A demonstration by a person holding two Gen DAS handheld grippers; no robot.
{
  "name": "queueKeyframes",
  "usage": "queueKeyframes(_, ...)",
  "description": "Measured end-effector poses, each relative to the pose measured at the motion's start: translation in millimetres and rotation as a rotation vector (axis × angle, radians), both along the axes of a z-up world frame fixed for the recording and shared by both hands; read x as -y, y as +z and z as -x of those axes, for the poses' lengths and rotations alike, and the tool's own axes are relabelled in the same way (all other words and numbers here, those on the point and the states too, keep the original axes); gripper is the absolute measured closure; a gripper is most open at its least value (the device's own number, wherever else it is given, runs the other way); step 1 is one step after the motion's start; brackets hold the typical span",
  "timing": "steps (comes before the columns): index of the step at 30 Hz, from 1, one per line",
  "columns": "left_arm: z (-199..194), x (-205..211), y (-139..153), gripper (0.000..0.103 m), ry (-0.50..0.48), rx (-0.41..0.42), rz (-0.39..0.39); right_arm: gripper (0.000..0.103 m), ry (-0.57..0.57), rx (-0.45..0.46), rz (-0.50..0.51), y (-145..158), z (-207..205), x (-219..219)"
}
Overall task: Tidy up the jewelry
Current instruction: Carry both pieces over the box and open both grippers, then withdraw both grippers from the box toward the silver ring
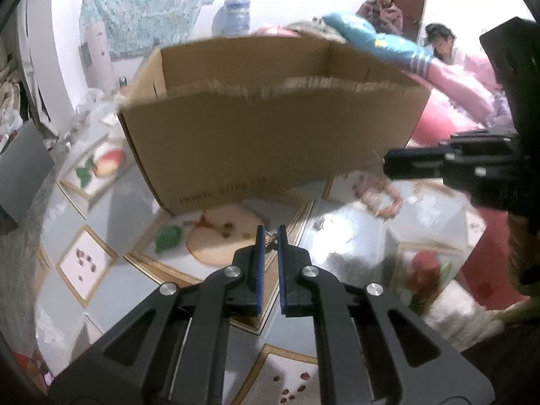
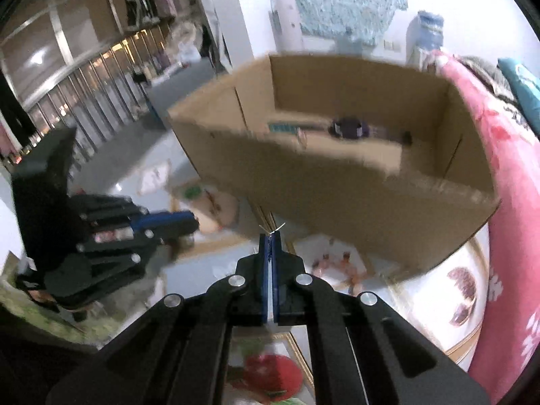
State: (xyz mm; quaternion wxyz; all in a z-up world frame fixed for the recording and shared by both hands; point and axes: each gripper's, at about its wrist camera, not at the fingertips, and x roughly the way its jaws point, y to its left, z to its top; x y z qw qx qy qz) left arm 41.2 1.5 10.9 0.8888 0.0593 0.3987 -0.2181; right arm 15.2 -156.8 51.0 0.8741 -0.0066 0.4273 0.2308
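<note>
An open cardboard box stands on the table ahead of both grippers. In the left wrist view my left gripper is shut on a small patterned jewelry piece just above the tablecloth. My right gripper is shut on a thin silvery piece whose ends stick out past the tips, held in front of the box. Inside the box lie a dark purple item and a teal one. A pink bead bracelet lies on the table by the box's near right corner.
The fruit-print tablecloth is covered with shiny plastic. Pink bedding rises right of the box. Two people sit behind it. Each gripper shows in the other's view: right gripper, left gripper.
</note>
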Motion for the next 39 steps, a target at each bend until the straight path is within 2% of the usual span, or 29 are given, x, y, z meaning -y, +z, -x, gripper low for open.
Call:
queueKeyframes(6,-1.0,-6.5,61.1,0.097,-0.037,0.113,0.088,0.101,0.000,0.128,-0.102,54.6,-14.9,6.1)
queueKeyframes(11,-34.5,5.7,93.5,0.097,-0.064,0.149,0.137,0.101,0.002,0.170,-0.145,78.0,-46.6,20.2)
queueKeyframes(14,-65.8,20.9,93.9,0.097,-0.065,0.123,0.136,0.101,-0.014,0.137,-0.117,70.6,-73.1,22.1)
queueKeyframes(17,-98.7,34.5,83.5,0.097,-0.065,0.053,0.146,0.101,-0.025,0.077,-0.119,58.6,-99.5,27.5)
queueKeyframes(22,-140.2,49.9,63.6,0.096,-0.030,-0.017,0.111,0.099,-0.077,0.020,-0.102,41.3,-138.4,38.1)
queueKeyframes(24,-151.0,52.2,57.5,0.091,-0.011,-0.040,0.107,0.091,-0.086,0.004,-0.107,37.2,-148.7,41.3)
queueKeyframes(25,-153.0,51.7,55.5,0.089,-0.006,-0.047,0.113,0.082,-0.100,0.004,-0.112,36.3,-152.0,44.7)
queueKeyframes(26,-154.6,51.2,54.6,0.088,-0.002,-0.051,0.120,0.079,-0.104,0.007,-0.115,36.2,-152.7,46.3)
queueKeyframes(28,-155.4,49.4,54.9,0.083,0.007,-0.046,0.132,0.078,-0.109,0.020,-0.122,39.2,-151.4,49.4)
queueKeyframes(32,-146.4,42.2,62.1,0.080,0.025,-0.023,0.149,0.078,-0.130,0.045,-0.143,47.1,-141.0,57.3)
queueKeyframes(34,-140.3,36.9,68.0,0.074,0.036,0.000,0.158,0.077,-0.135,0.065,-0.151,53.9,-132.1,59.6)
queueKeyframes(36,-126.0,28.0,77.7,0.068,0.054,0.037,0.167,0.070,-0.142,0.097,-0.153,64.2,-115.1,61.9)
queueKeyframes(39,-103.0,15.7,90.2,0.058,0.079,0.078,0.179,0.055,-0.144,0.149,-0.137,78.9,-85.7,62.6)
